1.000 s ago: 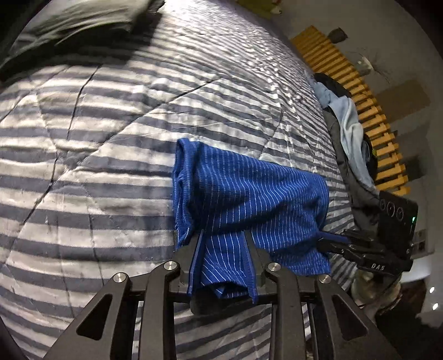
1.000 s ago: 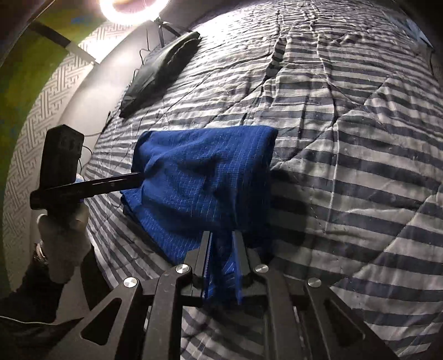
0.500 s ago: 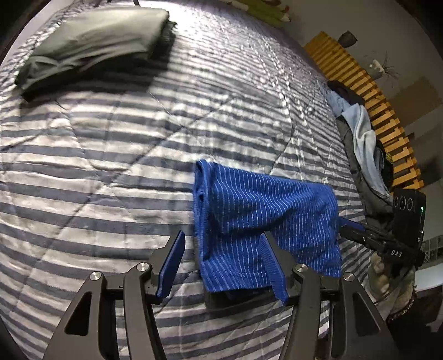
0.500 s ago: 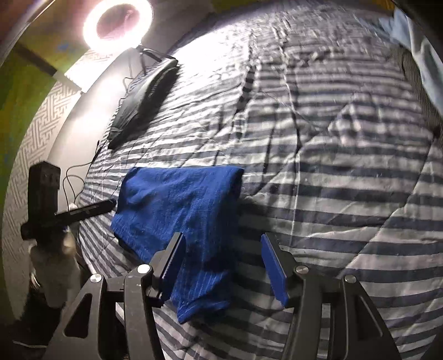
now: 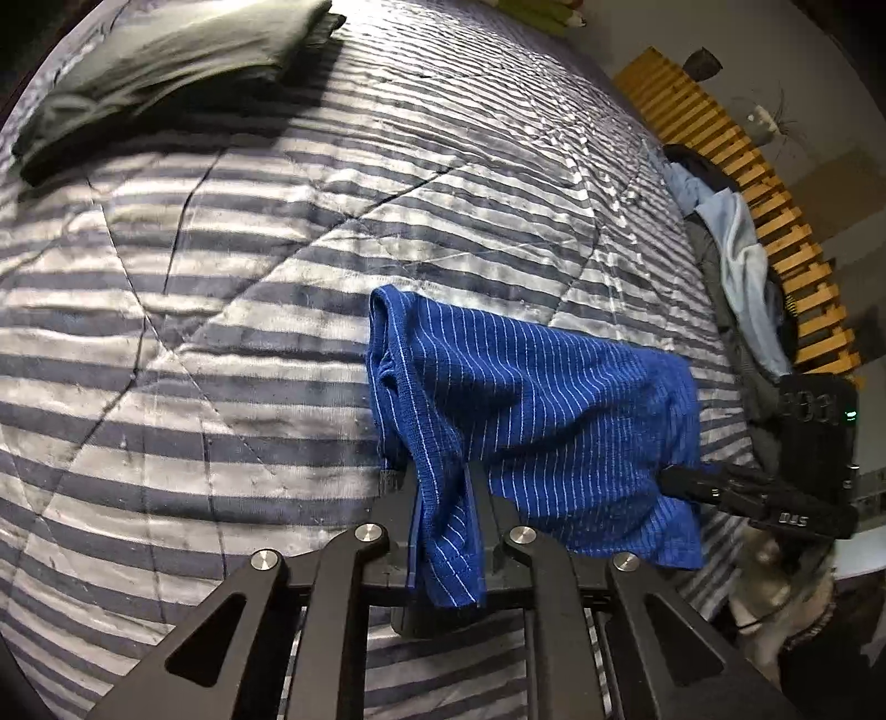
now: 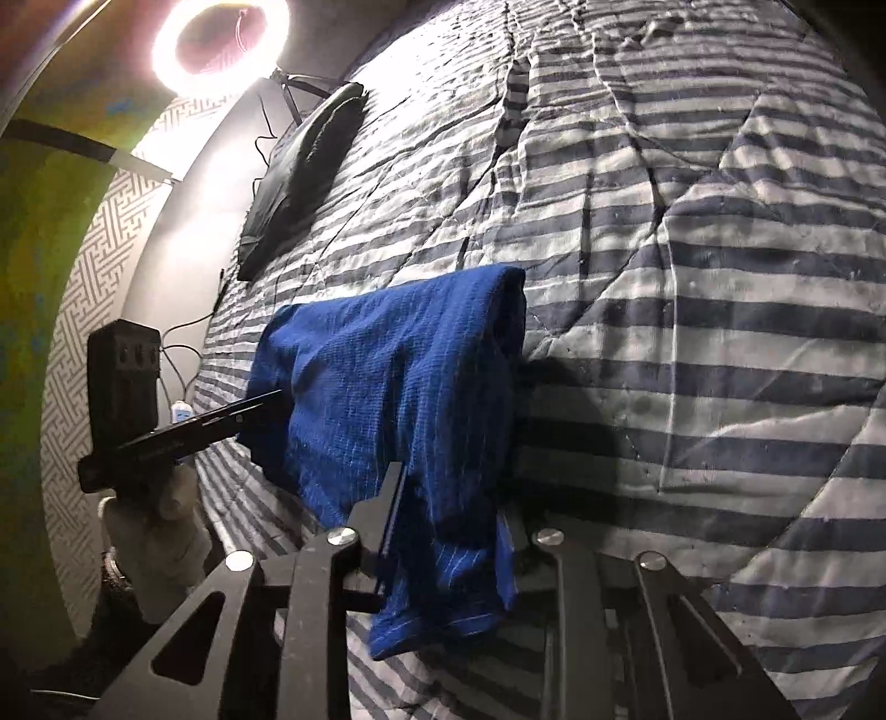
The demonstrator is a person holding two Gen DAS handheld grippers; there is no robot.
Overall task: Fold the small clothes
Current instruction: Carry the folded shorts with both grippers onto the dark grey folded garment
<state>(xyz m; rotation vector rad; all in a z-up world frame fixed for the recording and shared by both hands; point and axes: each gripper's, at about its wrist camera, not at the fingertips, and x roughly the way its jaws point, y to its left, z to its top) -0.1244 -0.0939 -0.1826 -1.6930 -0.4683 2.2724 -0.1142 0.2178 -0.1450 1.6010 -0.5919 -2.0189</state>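
Note:
A small blue garment with thin white stripes (image 5: 542, 399) hangs doubled over, stretched between both grippers just above the striped quilt (image 5: 194, 310). My left gripper (image 5: 446, 498) is shut on its near left edge, with cloth bunched between the fingers. In the left wrist view the right gripper (image 5: 714, 484) pinches the far right end. In the right wrist view the same garment (image 6: 398, 360) drapes over my right gripper (image 6: 448, 515), which is shut on it; one finger is hidden by cloth. The left gripper (image 6: 232, 418) holds the other end, gripped by a gloved hand (image 6: 160, 509).
A folded grey-green garment (image 5: 166, 55) lies at the quilt's far left. A heap of clothes (image 5: 736, 266) sits along the right edge beside a wooden slatted frame (image 5: 775, 221). A ring light (image 6: 221, 44) and a dark folded item (image 6: 304, 171) are by the wall.
A second ago both grippers held the garment. Half a second ago both stood open with it lying on the quilt. Now both are shut on it again, closer in.

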